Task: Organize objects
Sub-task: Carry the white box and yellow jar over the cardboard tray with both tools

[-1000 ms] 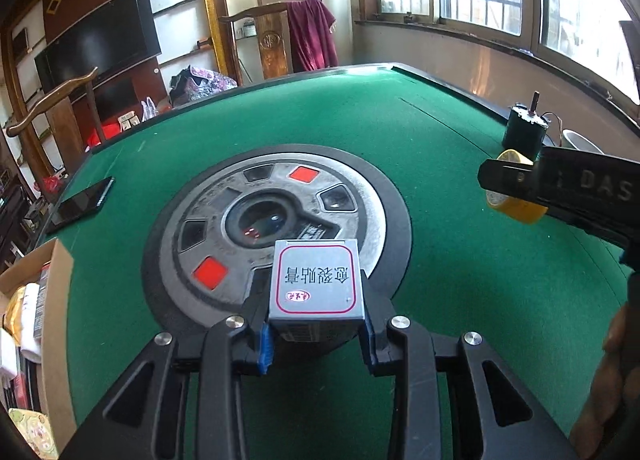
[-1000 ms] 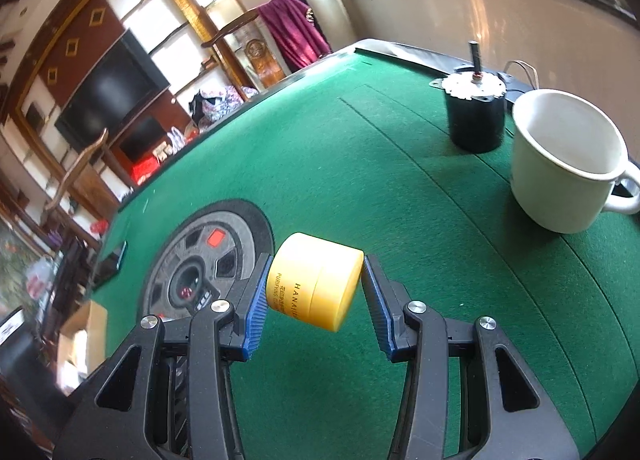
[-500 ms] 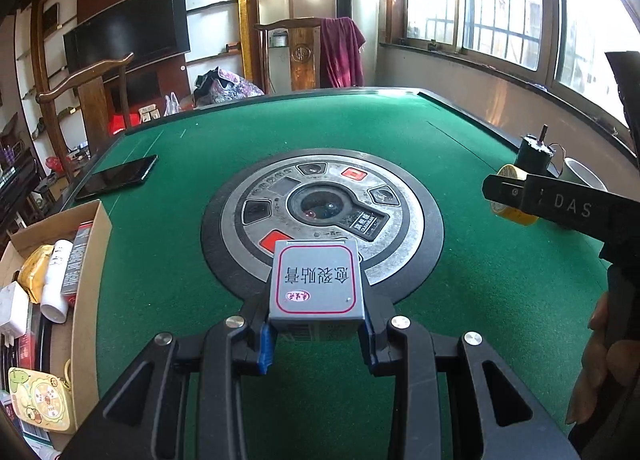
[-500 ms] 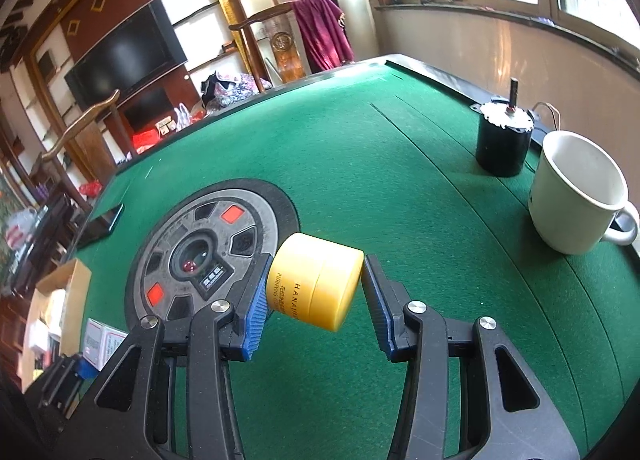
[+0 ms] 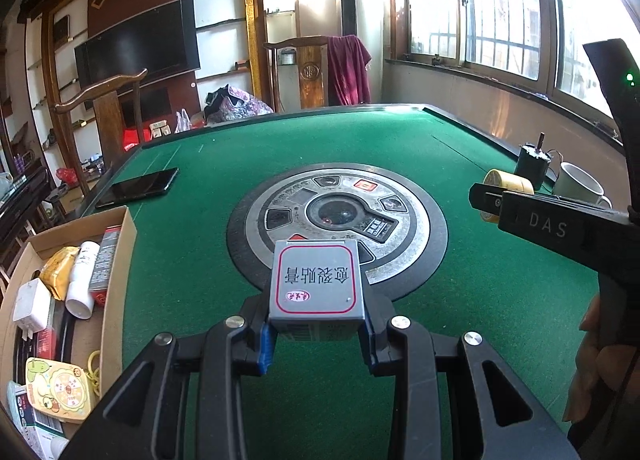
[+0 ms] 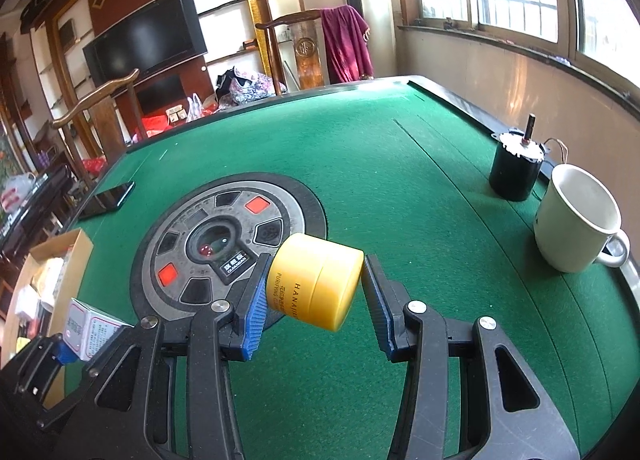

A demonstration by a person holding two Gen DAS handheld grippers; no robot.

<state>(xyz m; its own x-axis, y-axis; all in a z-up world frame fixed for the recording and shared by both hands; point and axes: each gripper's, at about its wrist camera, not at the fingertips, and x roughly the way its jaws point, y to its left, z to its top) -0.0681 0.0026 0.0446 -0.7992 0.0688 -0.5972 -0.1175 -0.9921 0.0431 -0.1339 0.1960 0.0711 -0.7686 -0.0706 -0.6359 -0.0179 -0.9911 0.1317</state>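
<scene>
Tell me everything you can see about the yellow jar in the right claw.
The yellow jar is a squat, glossy plastic-looking cylinder with a seam where lid meets body and dark print reading HANAJI. It lies on its side, tilted, pinched across its flat ends between the right claw's blue pads, off the green felt.

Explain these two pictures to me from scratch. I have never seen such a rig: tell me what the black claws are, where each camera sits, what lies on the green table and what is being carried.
No robot here: a person holds a two-finger clamp in each hand, and a wide-angle camera on each clamp looks along its fingers. The left camera shows the left gripper shut on a grey box; at its right edge you see the right-hand tool and part of a hand. The right camera shows the right gripper shut on a yellow jar. On the green table sit a round control panel, a phone, a black motor and a white mug. A cardboard box of assorted items stands at the left.
</scene>
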